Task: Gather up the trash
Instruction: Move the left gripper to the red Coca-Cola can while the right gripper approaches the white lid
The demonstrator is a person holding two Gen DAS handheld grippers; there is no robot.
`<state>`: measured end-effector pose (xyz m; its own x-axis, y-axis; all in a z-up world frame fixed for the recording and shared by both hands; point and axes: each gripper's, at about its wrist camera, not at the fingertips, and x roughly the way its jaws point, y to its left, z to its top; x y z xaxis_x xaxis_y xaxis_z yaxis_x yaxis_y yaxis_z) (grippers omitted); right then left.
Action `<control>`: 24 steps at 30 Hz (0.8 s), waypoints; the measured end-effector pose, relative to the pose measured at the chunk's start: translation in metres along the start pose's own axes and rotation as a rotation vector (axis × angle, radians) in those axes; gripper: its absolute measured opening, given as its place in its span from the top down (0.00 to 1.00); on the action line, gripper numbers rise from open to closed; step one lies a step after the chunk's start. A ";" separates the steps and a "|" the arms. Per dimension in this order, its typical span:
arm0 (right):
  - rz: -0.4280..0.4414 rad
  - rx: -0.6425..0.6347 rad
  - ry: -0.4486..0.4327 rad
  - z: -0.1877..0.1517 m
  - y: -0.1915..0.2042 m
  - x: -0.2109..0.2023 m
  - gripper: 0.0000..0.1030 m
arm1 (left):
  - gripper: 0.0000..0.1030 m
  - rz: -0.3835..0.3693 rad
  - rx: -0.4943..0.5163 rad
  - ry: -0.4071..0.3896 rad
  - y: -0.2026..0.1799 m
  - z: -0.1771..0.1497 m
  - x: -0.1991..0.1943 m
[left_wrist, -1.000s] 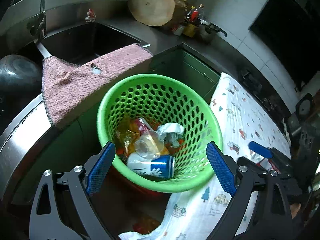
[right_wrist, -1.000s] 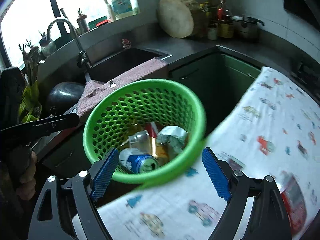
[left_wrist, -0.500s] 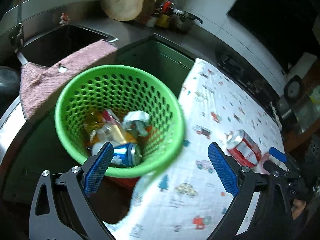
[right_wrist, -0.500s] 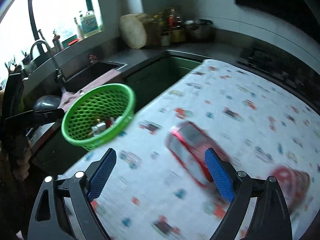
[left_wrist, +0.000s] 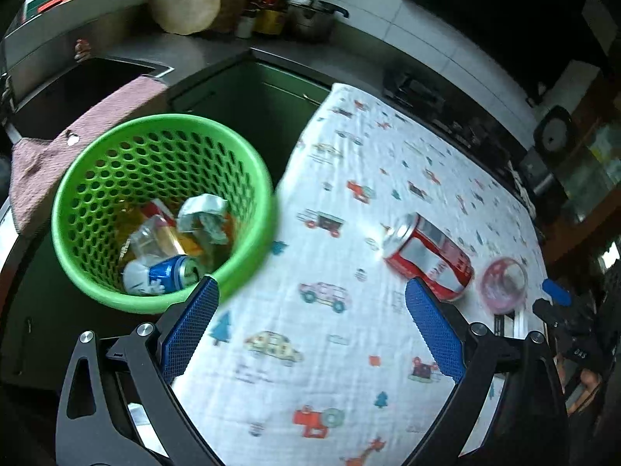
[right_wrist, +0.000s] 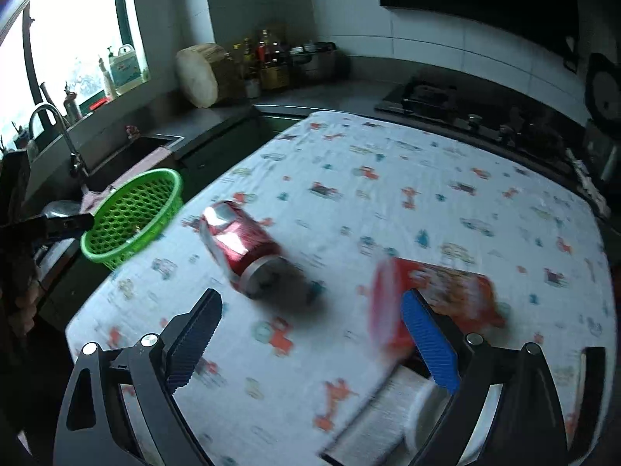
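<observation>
Glossy metal can (left_wrist: 429,258), perforated plastic basket (left_wrist: 70,233), printed cloth (left_wrist: 349,369).

We see open cloth (right_wrist: 388,178) across the far half of the table, free for a gripper to pass. Nearer, a red can (right_wrist: 242,248) lies on its side and a red packet (right_wrist: 438,295) lies beside it, a bare lane between them. The green basket (left_wrist: 163,209) (half full of rubbish) blocks the table's left edge. Behind, the hob (right_wrist: 458,112) and bottles (right_wrist: 268,62) crowd the counter.
</observation>
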<state>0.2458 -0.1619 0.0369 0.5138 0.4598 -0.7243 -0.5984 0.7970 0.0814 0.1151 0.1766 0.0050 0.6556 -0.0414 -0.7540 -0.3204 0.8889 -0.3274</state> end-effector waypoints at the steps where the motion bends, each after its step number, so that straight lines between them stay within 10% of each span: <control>1: -0.012 -0.001 0.004 -0.002 -0.006 -0.003 0.12 | 0.07 -0.008 0.003 0.005 -0.005 -0.001 0.001; 24: -0.024 0.070 0.109 -0.085 -0.095 -0.017 0.10 | 0.07 -0.058 0.047 0.135 -0.093 -0.020 0.054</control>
<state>0.2420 -0.2789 -0.0165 0.4553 0.3978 -0.7966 -0.5401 0.8346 0.1081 0.1669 0.0824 -0.0160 0.5734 -0.1511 -0.8052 -0.2505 0.9034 -0.3479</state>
